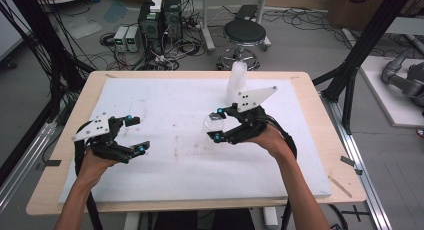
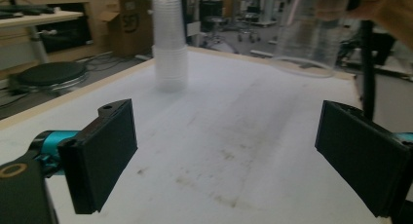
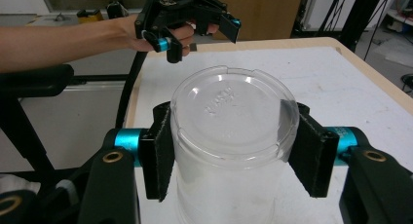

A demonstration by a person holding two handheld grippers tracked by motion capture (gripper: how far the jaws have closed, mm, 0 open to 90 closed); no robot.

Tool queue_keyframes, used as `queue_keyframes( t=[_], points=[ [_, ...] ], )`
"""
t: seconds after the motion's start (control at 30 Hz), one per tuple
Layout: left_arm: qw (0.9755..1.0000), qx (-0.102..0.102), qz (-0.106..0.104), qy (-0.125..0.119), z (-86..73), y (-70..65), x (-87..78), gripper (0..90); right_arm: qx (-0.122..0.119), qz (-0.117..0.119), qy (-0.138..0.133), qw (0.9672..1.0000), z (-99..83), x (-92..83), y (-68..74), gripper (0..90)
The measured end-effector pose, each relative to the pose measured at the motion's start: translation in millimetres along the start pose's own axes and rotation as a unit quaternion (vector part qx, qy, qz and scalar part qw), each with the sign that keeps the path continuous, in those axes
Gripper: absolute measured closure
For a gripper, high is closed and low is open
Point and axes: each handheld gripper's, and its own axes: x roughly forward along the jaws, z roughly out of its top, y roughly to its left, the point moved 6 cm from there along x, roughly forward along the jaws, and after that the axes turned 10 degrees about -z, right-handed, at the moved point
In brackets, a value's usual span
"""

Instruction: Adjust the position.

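Clear plastic cup (image 3: 234, 136): held off the white mat (image 1: 165, 110), base toward the right gripper's camera, nearer the person than the cup stack.
Right gripper (image 1: 218, 126): 2 pads pinch the cup's wall on opposite sides; the light side grip likely avoids crushing the thin plastic.
Left gripper (image 1: 136, 135): jaws spread, nothing between them, well left of the cup stack; likely ready to receive.
Cup stack (image 1: 236, 82): upright at the mat's far edge, the supply.

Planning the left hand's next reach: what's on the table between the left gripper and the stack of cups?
Nothing: in the left gripper view, bare stained white mat runs from the open left gripper to the stack of cups.
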Motion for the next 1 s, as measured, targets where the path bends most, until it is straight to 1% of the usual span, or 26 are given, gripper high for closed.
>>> queue_keyframes(
  t=[0.07,0.13,0.23,0.33,0.47,0.67,0.83,1.0],
  points=[
    [0.9996,0.003,-0.026,0.002,4.4,-5.2,12.2,8.0,-0.001,0.002,0.0,1.0,0.6,1.4,0.2,41.2],
    [0.9986,0.007,-0.052,0.007,8.2,-10.4,26.7,7.9,-0.001,0.004,0.002,1.0,0.5,2.9,0.9,41.2],
    [0.9959,0.007,-0.09,0.005,13.0,-17.8,49.1,8.0,0.001,0.008,0.003,1.0,0.3,4.7,2.8,41.2],
    [0.9932,0.007,-0.116,0.003,15.6,-23.0,68.2,7.9,0.0,0.009,-0.001,1.0,0.0,5.3,3.9,41.2],
    [0.9913,0.003,-0.131,0.007,14.7,-24.9,89.1,8.0,-0.001,0.013,-0.002,0.9999,-1.1,6.6,4.2,41.3],
    [0.9888,0.004,-0.149,0.007,14.3,-29.2,115.9,8.0,0.001,0.019,-0.002,0.9998,-1.9,8.2,5.2,41.3],
    [0.9869,0.004,-0.162,0.003,14.1,-32.5,133.7,8.0,0.001,0.02,-0.005,0.9998,-2.0,8.3,5.5,41.3],
    [0.9859,-0.002,-0.167,-0.006,14.8,-33.4,145.0,8.0,0.004,0.023,-0.008,0.9997,-2.3,6.9,6.8,41.3]
  ],
)
